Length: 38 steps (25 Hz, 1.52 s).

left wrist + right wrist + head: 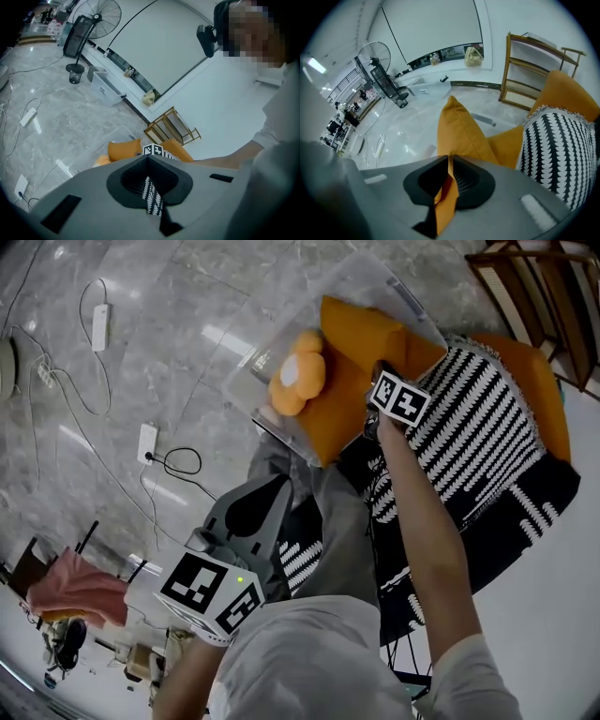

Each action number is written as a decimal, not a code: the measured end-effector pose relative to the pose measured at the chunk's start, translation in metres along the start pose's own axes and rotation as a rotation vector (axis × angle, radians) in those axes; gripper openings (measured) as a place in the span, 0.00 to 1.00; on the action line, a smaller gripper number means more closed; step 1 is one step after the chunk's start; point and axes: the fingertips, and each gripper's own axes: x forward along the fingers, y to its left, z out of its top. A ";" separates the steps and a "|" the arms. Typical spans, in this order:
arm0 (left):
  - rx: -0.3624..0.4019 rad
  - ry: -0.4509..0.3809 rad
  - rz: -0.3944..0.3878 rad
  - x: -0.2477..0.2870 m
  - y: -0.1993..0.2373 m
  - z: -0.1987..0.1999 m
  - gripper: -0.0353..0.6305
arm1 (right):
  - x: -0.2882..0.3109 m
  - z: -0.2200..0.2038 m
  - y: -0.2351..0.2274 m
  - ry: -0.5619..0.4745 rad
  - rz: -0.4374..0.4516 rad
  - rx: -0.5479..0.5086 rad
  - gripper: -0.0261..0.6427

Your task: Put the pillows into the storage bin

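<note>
Hold the right gripper (449,161) clamped on the edge of the orange pillow (361,362), now partway inside the clear storage bin (246,381) on the floor. Push it down flat beside the little flower pillow (298,381) in there before letting go. Hold the left gripper (149,164) pinched tight on the cloth of the black-and-white pillow (469,442), just beside the bin's near edge, and lift it clear to avoid bumping or tipping the bin.

Seeing an orange pillow (361,338) half inside the clear storage bin (401,289), pinched by the right gripper (380,371), black-and-white pillow (473,437) just beside it.
</note>
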 end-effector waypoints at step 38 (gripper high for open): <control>0.191 -0.246 -0.155 -0.144 -0.121 0.079 0.06 | -0.404 0.102 0.139 -0.276 0.432 -0.390 0.20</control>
